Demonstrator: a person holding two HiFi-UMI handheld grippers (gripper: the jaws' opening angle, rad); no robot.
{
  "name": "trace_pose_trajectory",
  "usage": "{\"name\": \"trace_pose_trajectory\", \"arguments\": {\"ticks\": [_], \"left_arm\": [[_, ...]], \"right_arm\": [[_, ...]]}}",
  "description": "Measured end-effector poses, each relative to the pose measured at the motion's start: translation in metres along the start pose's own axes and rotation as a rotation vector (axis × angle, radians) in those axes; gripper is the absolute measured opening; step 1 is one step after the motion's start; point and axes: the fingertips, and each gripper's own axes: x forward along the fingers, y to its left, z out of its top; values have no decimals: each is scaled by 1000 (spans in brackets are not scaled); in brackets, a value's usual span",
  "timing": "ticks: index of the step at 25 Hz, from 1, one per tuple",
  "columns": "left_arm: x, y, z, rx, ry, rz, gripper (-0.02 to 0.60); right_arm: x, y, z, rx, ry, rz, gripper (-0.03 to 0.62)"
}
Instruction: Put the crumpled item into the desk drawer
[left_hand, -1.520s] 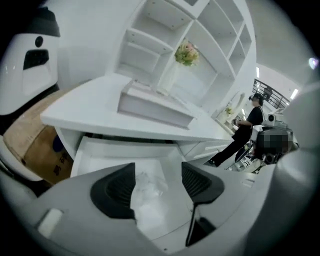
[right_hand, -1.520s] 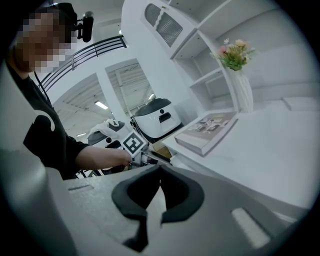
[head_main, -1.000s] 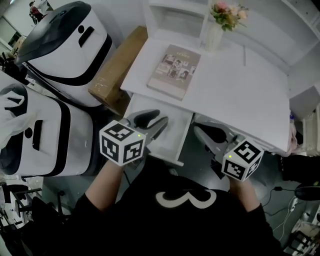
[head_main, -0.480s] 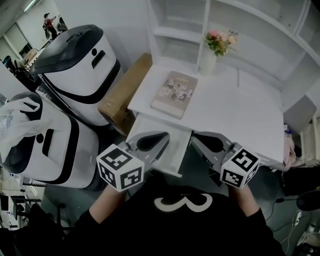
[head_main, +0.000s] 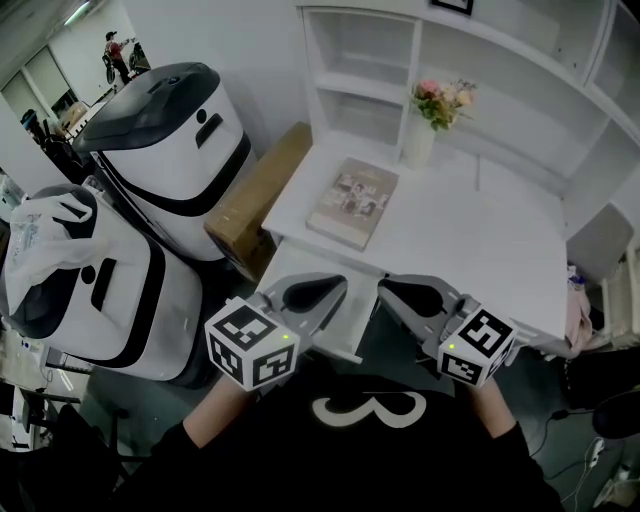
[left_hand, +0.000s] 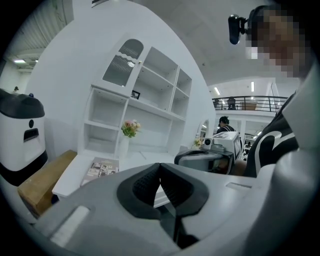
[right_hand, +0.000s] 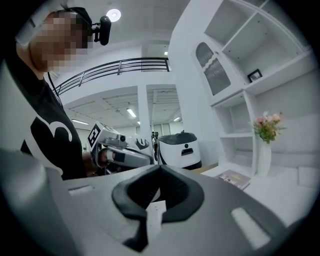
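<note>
grey left gripper and grey right gripper are pressed together, empty. with no crumpled item visible, they could knock the open white desk drawer just below their tips.

Book: on the desk, near its left edge.
Vase: at the desk's back edge, behind the book and to its right.
Drawer: out under the desk's front-left corner, nearest me.
Box: on the floor beside the desk's left edge, to my left.

Bright, even indoor light; both gripper views bulge with fisheye distortion and dark vignetted corners.
</note>
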Motion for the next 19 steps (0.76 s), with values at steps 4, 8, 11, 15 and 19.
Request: {"name": "trace_pose_trajectory", "arguments": {"ticks": [4,8,11,15,19], "left_arm": [[-2,-1,-3,-3,8,11,10],[-5,0,-2,-9,0,22,10],[-5,-1,-3,-13,6,26,11],[-4,-3,-6,-18,12,26,10],[-2,-3,-8,-20,15,25,11]], "right_arm": [[-2,-2,2,10,-15,-9,0],[-5,-4,4,11,-21,-16,0],[-6,-5,1,16,-19,-19,0],[-6,-5,-3,24,-12,-16,0],[-7,-6,-7,31,-11,-14,0]]}}
